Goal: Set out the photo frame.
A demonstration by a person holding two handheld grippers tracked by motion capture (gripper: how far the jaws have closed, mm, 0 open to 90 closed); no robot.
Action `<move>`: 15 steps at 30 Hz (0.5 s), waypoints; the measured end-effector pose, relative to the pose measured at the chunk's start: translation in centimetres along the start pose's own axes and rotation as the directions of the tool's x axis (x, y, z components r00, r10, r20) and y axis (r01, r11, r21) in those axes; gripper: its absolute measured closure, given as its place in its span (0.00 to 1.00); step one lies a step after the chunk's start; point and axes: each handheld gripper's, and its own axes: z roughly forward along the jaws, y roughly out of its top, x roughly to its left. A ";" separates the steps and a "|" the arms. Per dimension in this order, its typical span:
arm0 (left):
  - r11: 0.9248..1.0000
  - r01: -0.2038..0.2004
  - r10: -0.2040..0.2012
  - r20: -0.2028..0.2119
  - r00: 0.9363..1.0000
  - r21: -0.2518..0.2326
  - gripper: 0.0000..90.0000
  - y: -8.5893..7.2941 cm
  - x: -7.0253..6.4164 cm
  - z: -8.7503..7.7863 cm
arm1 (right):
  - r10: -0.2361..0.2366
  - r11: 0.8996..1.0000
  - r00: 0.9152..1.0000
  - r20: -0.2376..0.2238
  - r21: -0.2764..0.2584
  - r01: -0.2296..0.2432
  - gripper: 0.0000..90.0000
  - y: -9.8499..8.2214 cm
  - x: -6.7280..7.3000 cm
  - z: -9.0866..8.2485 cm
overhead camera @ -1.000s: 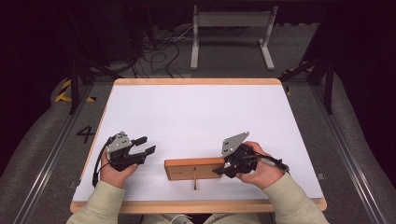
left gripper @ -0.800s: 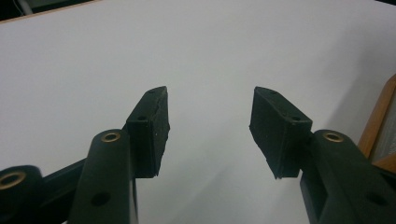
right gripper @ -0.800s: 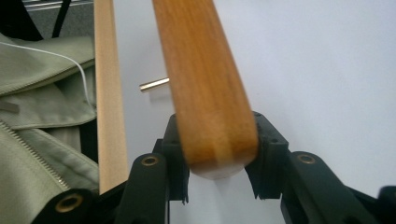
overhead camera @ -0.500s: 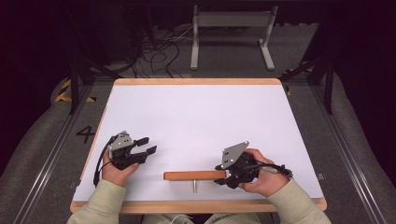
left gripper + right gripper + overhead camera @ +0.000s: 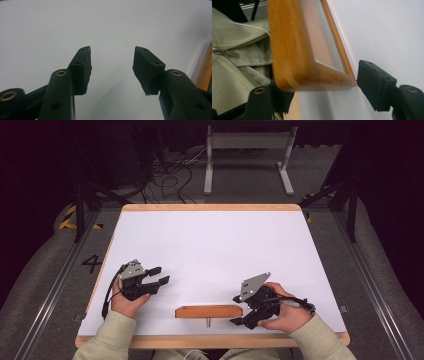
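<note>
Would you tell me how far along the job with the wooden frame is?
Done: the frame stands on edge near the table's front, a peg at its foot. In hand: the right gripper's jaws have just been opening, with the frame's end between them. Left: drawing that gripper clear, probably; the left gripper hovers open and empty.

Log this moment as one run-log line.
left claw: open, empty | right claw: jaws just opening, wooden frame end between them | frame: standing on edge near front of table
</note>
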 end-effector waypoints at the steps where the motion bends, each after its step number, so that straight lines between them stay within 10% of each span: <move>1: 1.000 -0.004 0.004 -0.001 1.000 -0.002 0.55 0.0 0.0 0.0 | 0.009 1.000 1.000 0.008 0.004 -0.009 0.36 -0.3 -0.2 -0.1; 7: 1.000 -0.006 0.006 0.000 1.000 -0.003 0.55 0.1 0.1 0.1 | 0.041 0.998 0.998 0.040 0.041 -0.043 0.42 -1.5 -0.6 0.1; 15: 1.000 0.005 -0.005 -0.003 1.000 0.000 0.55 0.2 0.1 0.1 | 0.058 0.992 0.996 0.062 0.107 -0.065 0.75 -2.9 -0.9 0.2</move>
